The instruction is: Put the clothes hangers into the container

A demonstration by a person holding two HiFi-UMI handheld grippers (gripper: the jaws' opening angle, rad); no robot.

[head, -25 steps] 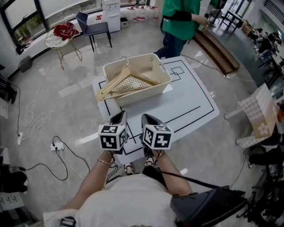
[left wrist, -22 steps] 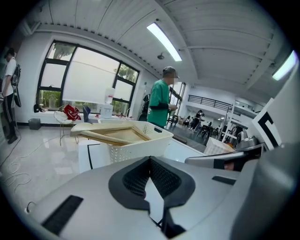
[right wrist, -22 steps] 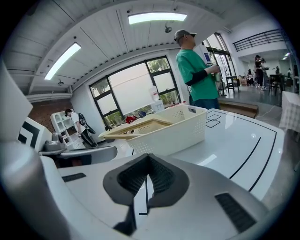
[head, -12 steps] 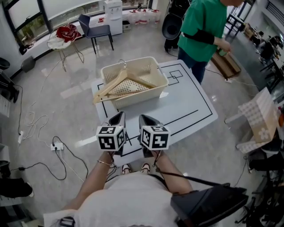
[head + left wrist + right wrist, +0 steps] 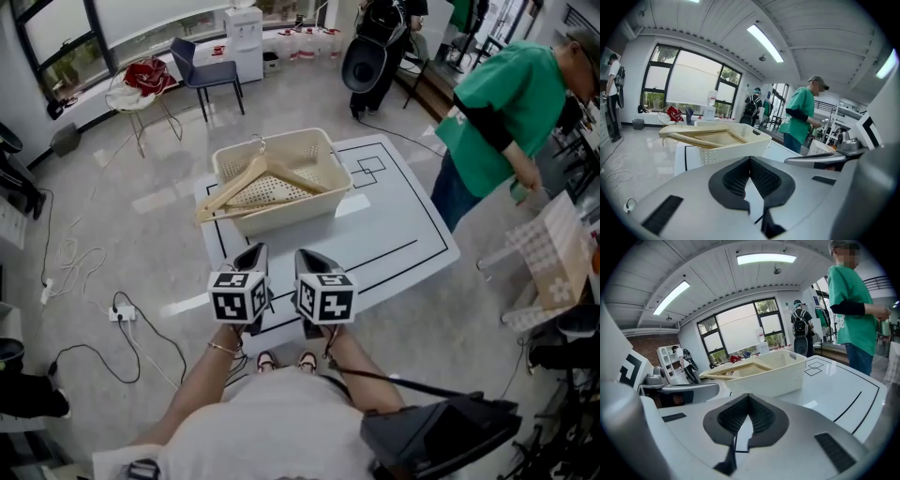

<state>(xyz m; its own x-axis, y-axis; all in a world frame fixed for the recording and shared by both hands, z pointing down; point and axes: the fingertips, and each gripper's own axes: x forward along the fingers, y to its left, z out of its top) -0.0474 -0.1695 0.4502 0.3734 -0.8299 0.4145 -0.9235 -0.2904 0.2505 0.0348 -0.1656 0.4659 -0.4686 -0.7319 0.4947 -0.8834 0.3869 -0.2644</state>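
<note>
A cream perforated basket point(image 5: 326, 187) stands on the far left part of the white table point(image 5: 394, 234). Wooden clothes hangers point(image 5: 246, 181) lie across it, their left ends sticking out over its rim. The basket point(image 5: 736, 143) with the hangers point(image 5: 693, 136) shows ahead in the left gripper view, and the basket point(image 5: 773, 376) in the right gripper view too. My left gripper point(image 5: 251, 255) and right gripper point(image 5: 309, 258) hover side by side over the table's near edge, well short of the basket. Both are shut with nothing between the jaws.
A person in a green shirt point(image 5: 506, 103) stands at the table's far right. A chair point(image 5: 208, 70) and a small round table with red cloth point(image 5: 136, 84) are at the back left. Cables and a power strip point(image 5: 122, 309) lie on the floor at left.
The person in green has walked from behind the basket round to the table's right side. Both grippers stay about where they were, shut.
</note>
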